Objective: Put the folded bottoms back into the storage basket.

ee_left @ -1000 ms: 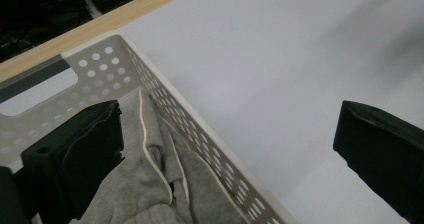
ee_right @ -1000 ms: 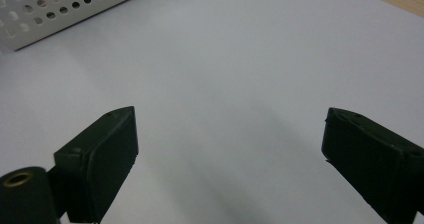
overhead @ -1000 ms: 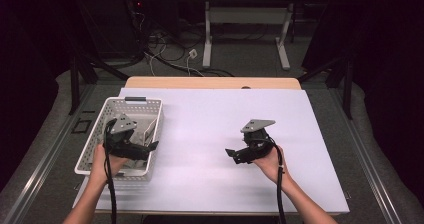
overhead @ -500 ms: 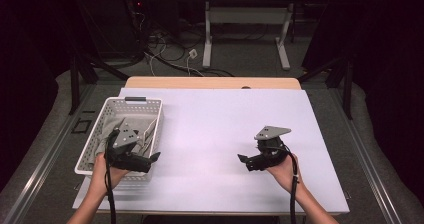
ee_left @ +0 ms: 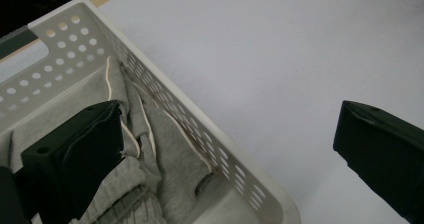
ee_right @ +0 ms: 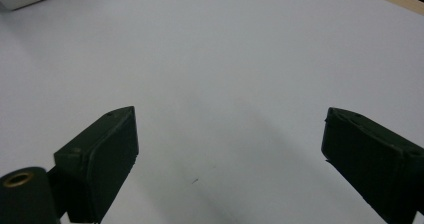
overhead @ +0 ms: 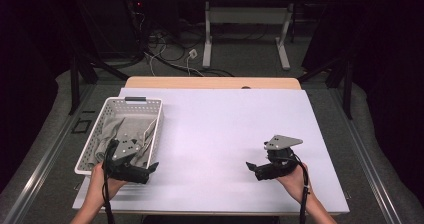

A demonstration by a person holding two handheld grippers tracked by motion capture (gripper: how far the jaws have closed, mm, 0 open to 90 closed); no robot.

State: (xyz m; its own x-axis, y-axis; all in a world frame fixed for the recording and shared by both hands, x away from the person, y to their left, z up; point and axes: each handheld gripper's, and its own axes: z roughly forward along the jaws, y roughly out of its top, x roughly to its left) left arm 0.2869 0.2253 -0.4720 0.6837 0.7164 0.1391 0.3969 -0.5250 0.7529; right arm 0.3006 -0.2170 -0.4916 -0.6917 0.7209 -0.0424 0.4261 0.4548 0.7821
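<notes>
High view: white basket (overhead: 154, 134) at table's left, grey cloth (overhead: 117, 131) inside; left gripper (overhead: 150, 170) is held at its near right corner, right gripper (overhead: 252, 167) well apart over bare white table (overhead: 210, 134). Left gripper view adds detail: jaws spread wide, straddling the basket wall (ee_left: 200, 134), one jaw over the cloth (ee_left: 170, 159), contact cannot be told. Right gripper (ee_right: 227, 154) jaws released wide, nothing gripped.

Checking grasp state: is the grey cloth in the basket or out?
In. The grey cloth lies crumpled inside the basket; the open left gripper straddles the basket wall, holding nothing.
</notes>
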